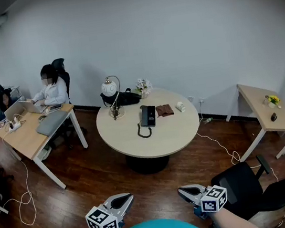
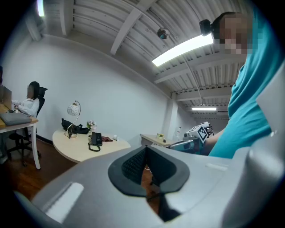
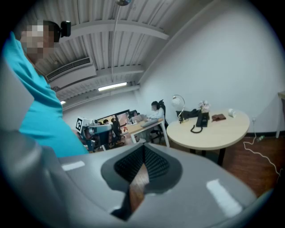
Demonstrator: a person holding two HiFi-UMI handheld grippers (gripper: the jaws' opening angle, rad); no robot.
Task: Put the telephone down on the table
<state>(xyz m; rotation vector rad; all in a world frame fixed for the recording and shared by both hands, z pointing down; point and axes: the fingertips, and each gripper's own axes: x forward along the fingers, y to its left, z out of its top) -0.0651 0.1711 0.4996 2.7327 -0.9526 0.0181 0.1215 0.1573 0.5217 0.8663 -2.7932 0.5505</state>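
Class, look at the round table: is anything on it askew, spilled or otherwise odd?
Nothing stands out. The telephone lies flat on the table, the lamp stands upright, and nothing is spilled or toppled.

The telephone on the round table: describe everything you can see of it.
The telephone is dark, flat and oblong, lying on the pale round table near its middle. Its dark cord loops onto the tabletop on the side nearer the camera. A brown item lies close on its right. Finer parts are too small to tell.
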